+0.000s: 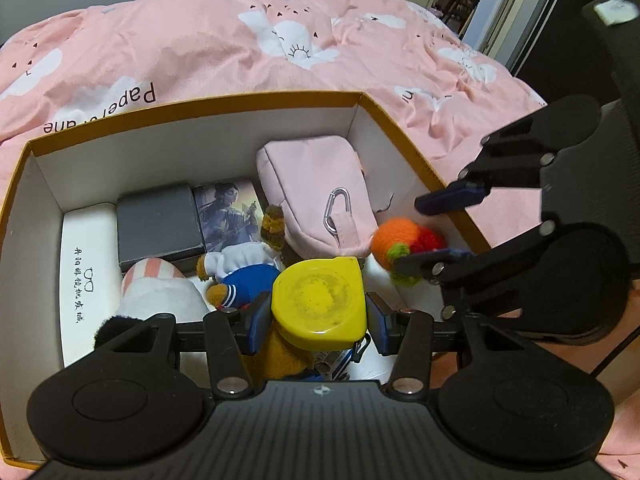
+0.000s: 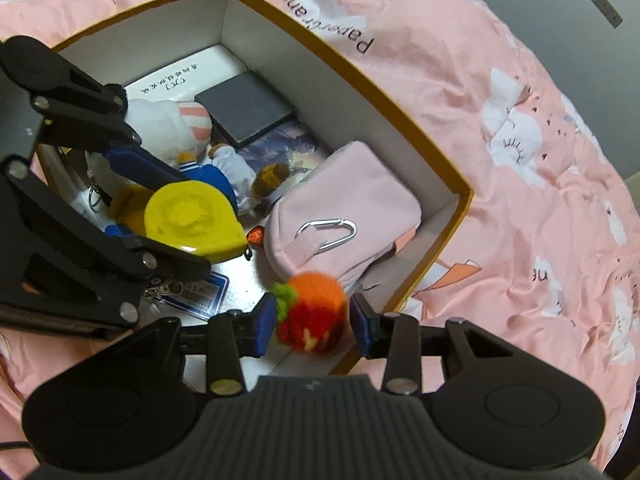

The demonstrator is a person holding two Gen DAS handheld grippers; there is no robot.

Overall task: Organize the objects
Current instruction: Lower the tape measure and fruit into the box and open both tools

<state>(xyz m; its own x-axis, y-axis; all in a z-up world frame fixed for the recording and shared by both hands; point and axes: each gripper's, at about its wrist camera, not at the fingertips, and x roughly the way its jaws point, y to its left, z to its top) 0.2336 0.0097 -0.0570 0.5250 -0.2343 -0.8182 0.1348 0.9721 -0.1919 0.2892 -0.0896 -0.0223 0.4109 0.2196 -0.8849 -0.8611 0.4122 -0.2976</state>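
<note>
My left gripper [image 1: 320, 322] is shut on a yellow tape measure [image 1: 320, 304], held low over the open box [image 1: 200, 100]. In the right wrist view the same gripper [image 2: 194, 222] and tape measure [image 2: 192, 216] show at the left. My right gripper [image 2: 314, 326] hangs over the box's near right corner. An orange and red knitted toy [image 2: 312, 312] sits blurred between its blue pads, with a small gap at the right pad. From the left wrist view this toy [image 1: 396, 244] lies apart from the upper finger [image 1: 448, 198].
The box [image 2: 360, 68] stands on a pink bedspread [image 1: 240, 40]. It holds a pink pouch [image 1: 316, 184] with a carabiner, a grey case [image 1: 158, 220], a picture card [image 1: 228, 212], a white glasses case [image 1: 86, 272], plush toys [image 1: 240, 268], and keys with a blue tag [image 2: 204, 296].
</note>
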